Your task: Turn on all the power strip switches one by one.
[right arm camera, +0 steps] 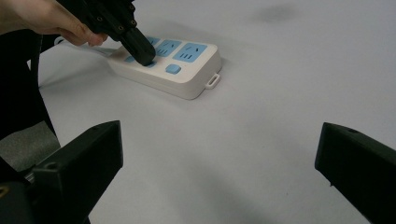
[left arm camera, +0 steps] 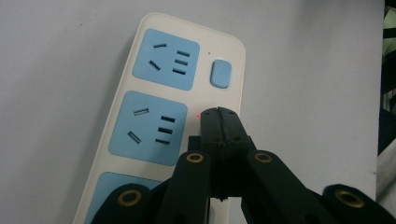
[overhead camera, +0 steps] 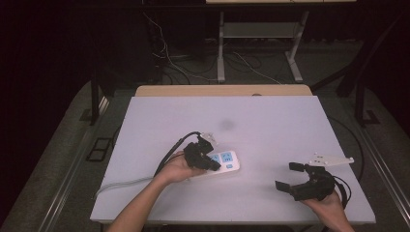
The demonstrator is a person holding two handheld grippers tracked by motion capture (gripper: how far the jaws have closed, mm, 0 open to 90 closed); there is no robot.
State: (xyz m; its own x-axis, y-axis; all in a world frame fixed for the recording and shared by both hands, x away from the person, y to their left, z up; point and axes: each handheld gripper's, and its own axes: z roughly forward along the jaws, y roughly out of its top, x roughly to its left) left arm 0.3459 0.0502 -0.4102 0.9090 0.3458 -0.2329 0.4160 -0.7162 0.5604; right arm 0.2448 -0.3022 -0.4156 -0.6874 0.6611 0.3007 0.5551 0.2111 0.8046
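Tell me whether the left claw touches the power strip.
Touching. In the right gripper view the left claw, jaws shut together, presses its tip down onto the power strip beside the blue switch.

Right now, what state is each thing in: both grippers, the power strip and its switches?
Left gripper: shut, tips on the power strip beside a small red light.
Right gripper: open, holding nothing, apart from the strip.
Power strip: flat on the table, visible sockets unplugged.
Blue switch: untouched; position unreadable.
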